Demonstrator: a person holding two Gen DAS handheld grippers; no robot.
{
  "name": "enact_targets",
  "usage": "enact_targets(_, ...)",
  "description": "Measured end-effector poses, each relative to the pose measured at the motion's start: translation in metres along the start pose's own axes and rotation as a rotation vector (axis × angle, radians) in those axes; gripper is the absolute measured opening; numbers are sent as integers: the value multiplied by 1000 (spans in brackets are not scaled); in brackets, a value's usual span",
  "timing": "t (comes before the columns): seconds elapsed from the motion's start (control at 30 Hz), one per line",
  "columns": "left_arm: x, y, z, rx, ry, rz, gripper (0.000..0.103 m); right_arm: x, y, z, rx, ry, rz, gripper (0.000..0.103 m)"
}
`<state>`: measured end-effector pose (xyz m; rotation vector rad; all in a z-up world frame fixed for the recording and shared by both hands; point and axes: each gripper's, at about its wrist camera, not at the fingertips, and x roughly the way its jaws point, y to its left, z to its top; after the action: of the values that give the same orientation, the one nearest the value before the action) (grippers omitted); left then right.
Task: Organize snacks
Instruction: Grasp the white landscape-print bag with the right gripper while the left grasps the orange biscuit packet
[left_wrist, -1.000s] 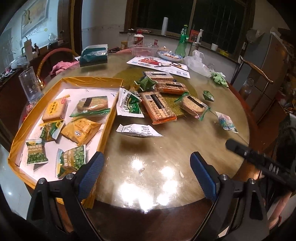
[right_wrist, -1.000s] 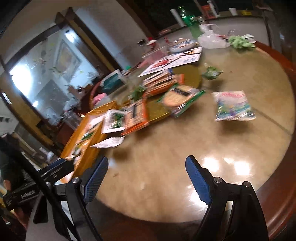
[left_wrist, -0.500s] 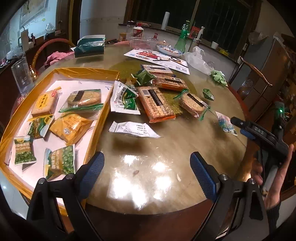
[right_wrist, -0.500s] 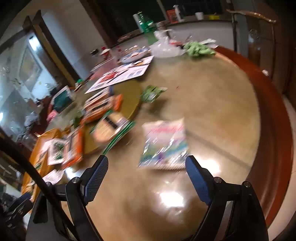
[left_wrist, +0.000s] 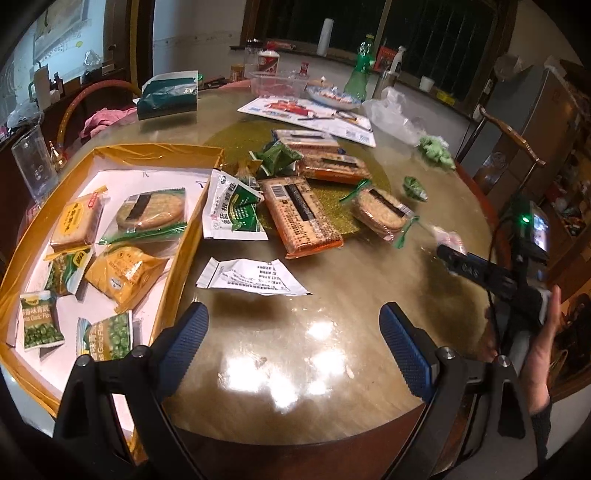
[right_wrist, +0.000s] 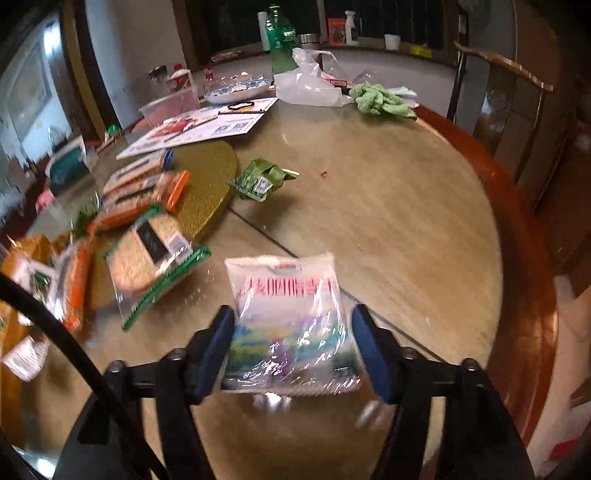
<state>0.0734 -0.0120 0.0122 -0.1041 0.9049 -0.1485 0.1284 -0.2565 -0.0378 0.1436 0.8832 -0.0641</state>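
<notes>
Right wrist view: right gripper (right_wrist: 293, 345) is straddling a clear pink-and-green packet (right_wrist: 286, 321) lying flat on the table (right_wrist: 399, 221); jaws have just been closing on it. Left pad (right_wrist: 218, 343) is sitting against the packet's edge, right pad (right_wrist: 365, 345) is just beside the other edge with a thin gap showing, so not pinching it yet. Ahead-left of this gripper a rice cracker pack (right_wrist: 151, 254) is lying near the packet; a small green pack (right_wrist: 260, 179) is sitting farther ahead, well apart. Left wrist view: left gripper (left_wrist: 293, 339) is hovering over bare table with jaws standing wide, nothing between them. Just ahead of it a white sachet (left_wrist: 251, 277) is lying; to its left the gold tray (left_wrist: 155, 151) is holding several snacks. Off to its right, the right gripper (left_wrist: 476, 269) is reaching low over the table, a hand (left_wrist: 543, 339) behind it.
</notes>
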Motion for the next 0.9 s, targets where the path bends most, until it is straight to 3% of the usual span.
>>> enact_targets(0.27, 41, -12, 37, 10, 67, 9, 94, -29, 25, -40, -68, -10, 65, 59)
enact_targets(0.4, 82, -16, 73, 13, 120, 48, 94, -47, 49, -64, -149, -5, 135, 59)
enact_targets(0.53, 122, -14, 93, -46, 195, 76, 92, -55, 46, -72, -121, -5, 199, 59)
enact_targets(0.57, 130, -15, 96, -47, 212, 91, 92, -56, 43, -74, -92, -9, 231, 59)
enact_targets(0.6, 137, -18, 98, -26, 216, 154, 91, -57, 40, -75, -72, -9, 251, 59)
enact_targets(0.67, 140, -23, 96, -2, 218, 221, 83, -58, 39, -75, -56, -2, 262, 59)
enact_targets(0.77, 134, -31, 89, 40, 190, 241, 69, -61, 39, -78, -43, -8, 268, 58)
enact_targets(0.8, 127, -35, 83, 61, 180, 247, 58, -62, 38, -80, -31, -9, 274, 58)
enact_targets(0.9, 109, -47, 57, 123, 202, 156, 55, -62, 28, -77, 28, -5, 298, 57)
